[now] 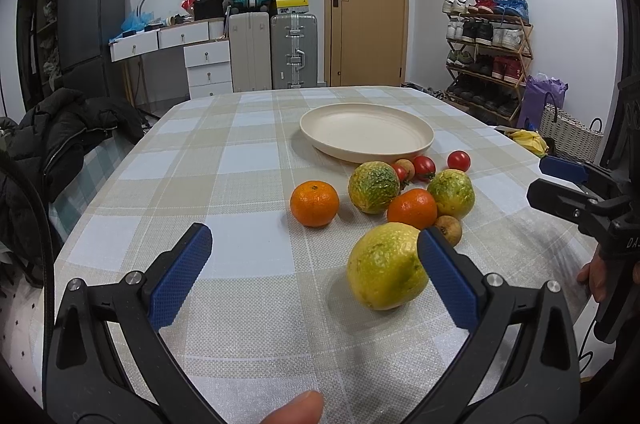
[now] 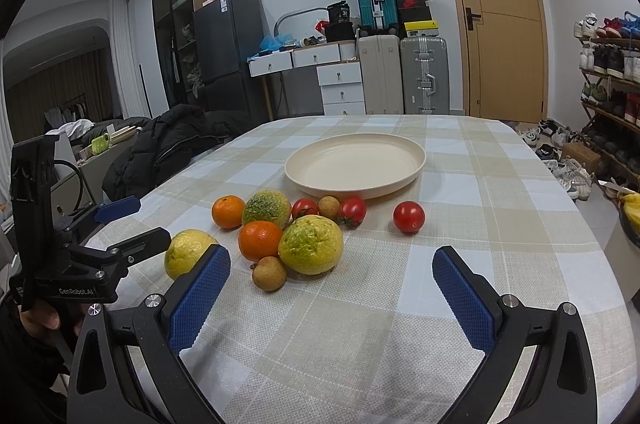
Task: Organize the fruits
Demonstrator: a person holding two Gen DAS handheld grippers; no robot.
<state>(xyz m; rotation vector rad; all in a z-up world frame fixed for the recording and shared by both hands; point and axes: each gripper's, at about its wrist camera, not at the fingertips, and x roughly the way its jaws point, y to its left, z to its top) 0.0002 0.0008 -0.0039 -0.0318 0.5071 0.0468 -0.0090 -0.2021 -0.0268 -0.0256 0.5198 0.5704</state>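
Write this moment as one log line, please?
left gripper: open, nearing yellow-green fruit | right gripper: open, empty | plate: empty | fruits: on tablecloth

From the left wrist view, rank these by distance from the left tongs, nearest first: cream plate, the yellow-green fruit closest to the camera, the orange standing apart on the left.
1. Yellow-green fruit: right beside the right finger of the open left tongs.
2. Lone orange: farther ahead, left of the fruit cluster.
3. Cream plate: farthest, behind all the fruit, with nothing on it.
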